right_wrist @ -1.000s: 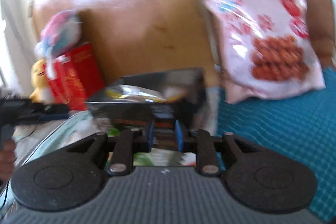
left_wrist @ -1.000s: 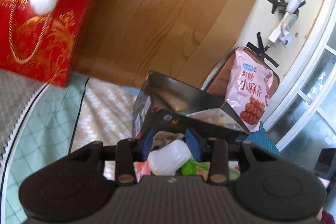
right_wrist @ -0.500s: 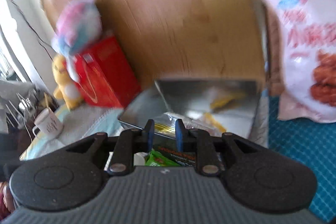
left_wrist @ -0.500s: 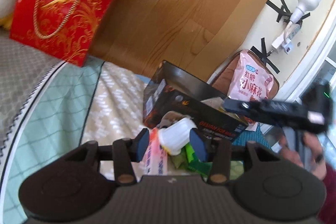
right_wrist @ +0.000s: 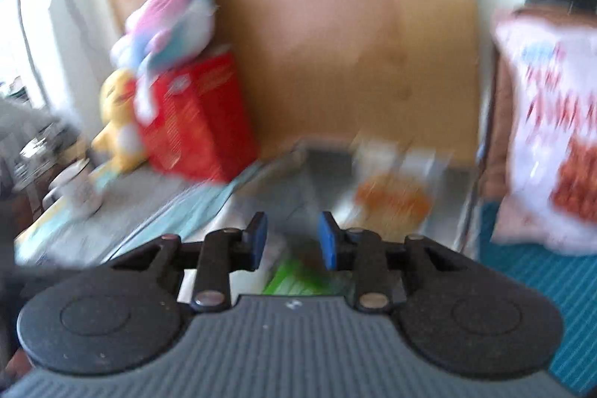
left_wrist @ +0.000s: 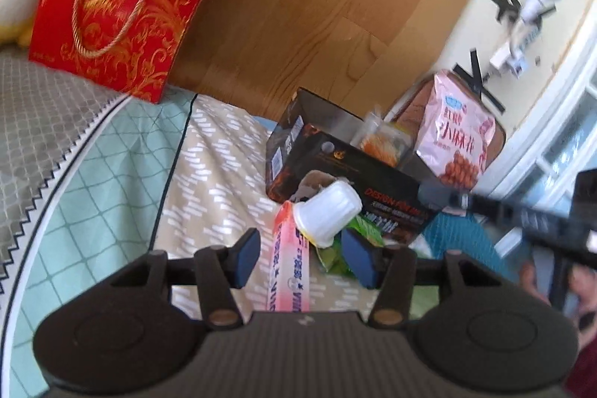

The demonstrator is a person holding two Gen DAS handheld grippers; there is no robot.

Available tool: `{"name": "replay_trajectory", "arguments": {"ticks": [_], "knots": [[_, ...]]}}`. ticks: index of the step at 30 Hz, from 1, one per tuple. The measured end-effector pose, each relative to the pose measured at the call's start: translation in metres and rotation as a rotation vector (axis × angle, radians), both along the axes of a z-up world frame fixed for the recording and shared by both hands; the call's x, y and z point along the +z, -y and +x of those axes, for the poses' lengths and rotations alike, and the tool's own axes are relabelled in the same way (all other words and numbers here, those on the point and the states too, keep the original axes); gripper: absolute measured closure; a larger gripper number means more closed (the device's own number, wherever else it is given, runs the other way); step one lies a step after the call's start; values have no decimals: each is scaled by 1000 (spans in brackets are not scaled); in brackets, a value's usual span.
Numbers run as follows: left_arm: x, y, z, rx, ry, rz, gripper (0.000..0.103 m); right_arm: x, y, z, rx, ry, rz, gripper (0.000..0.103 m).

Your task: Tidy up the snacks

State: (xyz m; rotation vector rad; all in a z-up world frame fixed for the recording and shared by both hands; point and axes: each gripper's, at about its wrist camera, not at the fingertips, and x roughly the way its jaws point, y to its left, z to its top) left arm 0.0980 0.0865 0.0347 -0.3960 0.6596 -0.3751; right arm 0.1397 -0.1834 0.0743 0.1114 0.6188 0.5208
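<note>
Left gripper (left_wrist: 300, 258) jaws are opening, pads clear of the white cup (left_wrist: 328, 213) and pink sachet (left_wrist: 289, 267) lying between them on the bedspread (left_wrist: 209, 181) — beside the black box (left_wrist: 335, 152). Right gripper (right_wrist: 291, 237) jaws are also opening, nothing between — a clear orange packet (right_wrist: 391, 198) is sitting inside the box.

The black box (left_wrist: 377, 181) reads "DESIGN FOR"; the pink bag (left_wrist: 457, 137) reads "小麻花".
</note>
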Motion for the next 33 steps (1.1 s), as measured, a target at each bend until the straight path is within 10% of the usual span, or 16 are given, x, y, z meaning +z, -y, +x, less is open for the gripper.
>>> {"name": "replay_trajectory", "arguments": {"ticks": [9, 33], "knots": [[-15, 35, -19, 12, -3, 260, 48, -34, -6, -56, -15, -56, 81, 70], [-25, 46, -88, 87, 47, 405, 45, -50, -15, -140, -133, -47, 153, 65]]}}
